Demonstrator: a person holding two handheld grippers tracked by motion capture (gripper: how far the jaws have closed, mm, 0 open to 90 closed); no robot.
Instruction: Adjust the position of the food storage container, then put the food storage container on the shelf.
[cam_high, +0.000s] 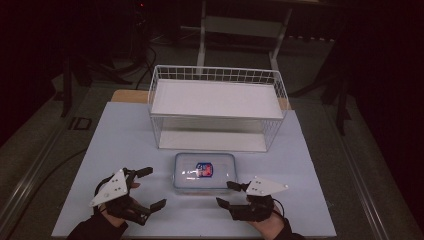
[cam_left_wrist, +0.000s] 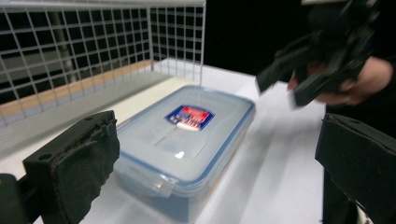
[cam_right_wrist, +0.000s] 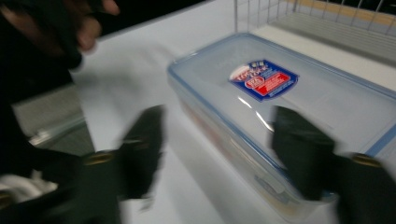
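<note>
Hands enter from the near edge of the pale table (cam_high: 125, 135), each in a dark sleeve and each holding a black two-jaw gripper topped by a grey three-cornered plate; left gripper (cam_high: 151, 188) lies at the near left, jaws spread wide and pointing right toward the container, nothing between them; right gripper (cam_high: 228, 193) lies at the near right, jaws likewise apart and pointing left, just beside the container's near right corner, with contact impossible to judge; left gripper view shows its own jaws faced with rough black foam pads, the box lying ahead between them and apart from both; right gripper view, blurred, shows one jaw over the table and the other in front of the box's rim; rectangular plastic container (cam_high: 204, 172) sits near the table's middle, between the grippers, its translucent lid rounded at the corners, edged in blue and bearing a red and blue label (cam_high: 204, 169); white wire basket (cam_high: 218, 108), a two-level grid frame with flat white shelves, stands just beyond the container
</note>
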